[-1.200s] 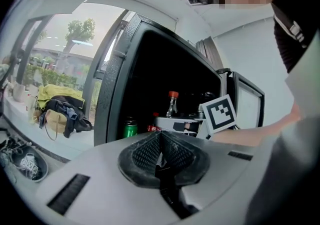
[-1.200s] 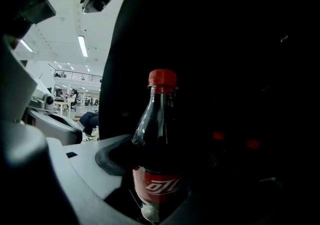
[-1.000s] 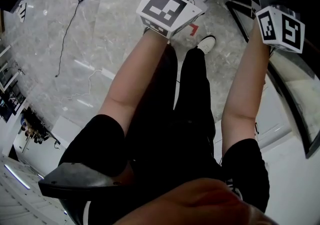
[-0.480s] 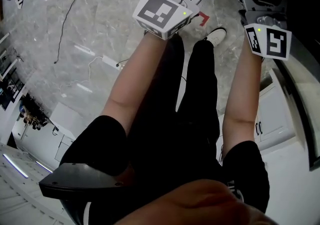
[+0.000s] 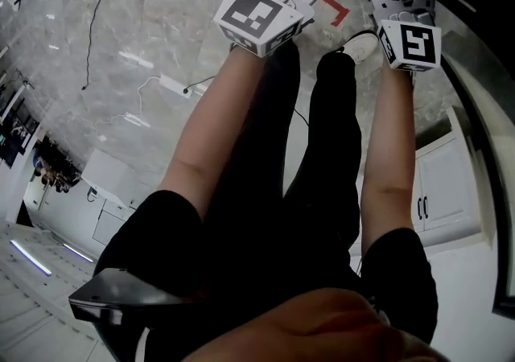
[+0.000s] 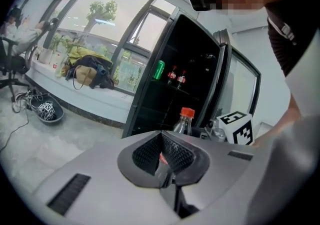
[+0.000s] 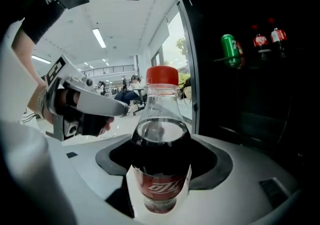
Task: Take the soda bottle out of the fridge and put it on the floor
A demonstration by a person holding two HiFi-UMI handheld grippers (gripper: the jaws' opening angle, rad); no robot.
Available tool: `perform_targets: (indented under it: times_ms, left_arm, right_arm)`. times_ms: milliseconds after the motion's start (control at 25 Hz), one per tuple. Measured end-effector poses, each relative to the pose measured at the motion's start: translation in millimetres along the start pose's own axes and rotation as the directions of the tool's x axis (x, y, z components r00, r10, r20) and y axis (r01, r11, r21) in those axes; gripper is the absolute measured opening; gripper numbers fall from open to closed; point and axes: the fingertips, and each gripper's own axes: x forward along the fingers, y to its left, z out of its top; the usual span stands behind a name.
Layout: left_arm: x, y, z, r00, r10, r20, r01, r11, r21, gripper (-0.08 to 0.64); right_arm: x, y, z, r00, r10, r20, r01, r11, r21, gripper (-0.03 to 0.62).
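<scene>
The soda bottle [image 7: 160,144] sits pinched in the right gripper [image 7: 160,171], whose two jaws press on its lower body at the red label; dark soda fills it to the shoulder, the neck above is clear, and a red cap [image 7: 161,75] tops it; in the right gripper view it stands upright between the jaws, out in the air just in front of the fridge [image 7: 250,84]; it touches neither a shelf nor the floor [image 5: 161,30]. In the head view only the cap and the jaws around it show at the top edge, beyond the right marker cube [image 5: 410,43].

The left gripper [image 6: 162,154] holds nothing; its ribbed pads [image 6: 145,151] are pressed together into a narrow V, with a sliver of red showing through the seam; it is beside the right gripper, near but apart, and its marker cube [image 5: 257,18] faces the head camera.

The fridge is dark inside; a green can [image 7: 230,49] and two small red-labelled bottles [image 7: 258,39] stand on an upper shelf.

Below both grippers lies grey marble floor; a red corner mark [image 5: 334,8] is between the grippers, a white shoe [image 5: 362,45] just beside the right forearm, a thin cable [image 5: 100,14] off to the left, and white cabinet doors [image 5: 438,191] at the right.
</scene>
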Motion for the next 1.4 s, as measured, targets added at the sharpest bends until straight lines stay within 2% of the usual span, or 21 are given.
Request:
perform_targets:
  times_ms: [160,440,680,880,1200,1400]
  left_arm:
    - [12,3,-51,0.999,-0.025,-0.032,0.024,1.0,-0.011,0.005]
    - [26,15,-140,0.987,-0.057,-0.147,0.055,0.998,-0.019,0.005]
    - [34,31,-195,0.979,-0.066,-0.193,0.06,0.998,-0.034,0.005]
    - [36,42,-217,0.975,-0.074,-0.209,0.066,0.997,-0.045,0.005]
    - [43,58,-226,0.974,-0.091,-0.207,0.083,0.995,-0.047,0.005]
    - [46,62,-228,0.972,-0.098,-0.213,0.09,0.995,-0.044,0.005]
  right_arm:
    - [14,8,-82,0.996,0.013,-0.092,-0.011,1.0,0.022,0.321]
    - [35,18,-210,0.975,0.024,-0.221,-0.013,0.999,0.052,0.321]
    - [53,16,-299,0.952,0.007,-0.305,0.019,0.997,0.081,0.321]
    - [65,10,-343,0.936,-0.004,-0.353,0.038,0.995,0.091,0.321]
    - [86,1,-387,0.913,-0.017,-0.407,0.057,0.995,0.086,0.321]
    - [91,10,-395,0.909,-0.009,-0.417,0.042,0.997,0.072,0.322]
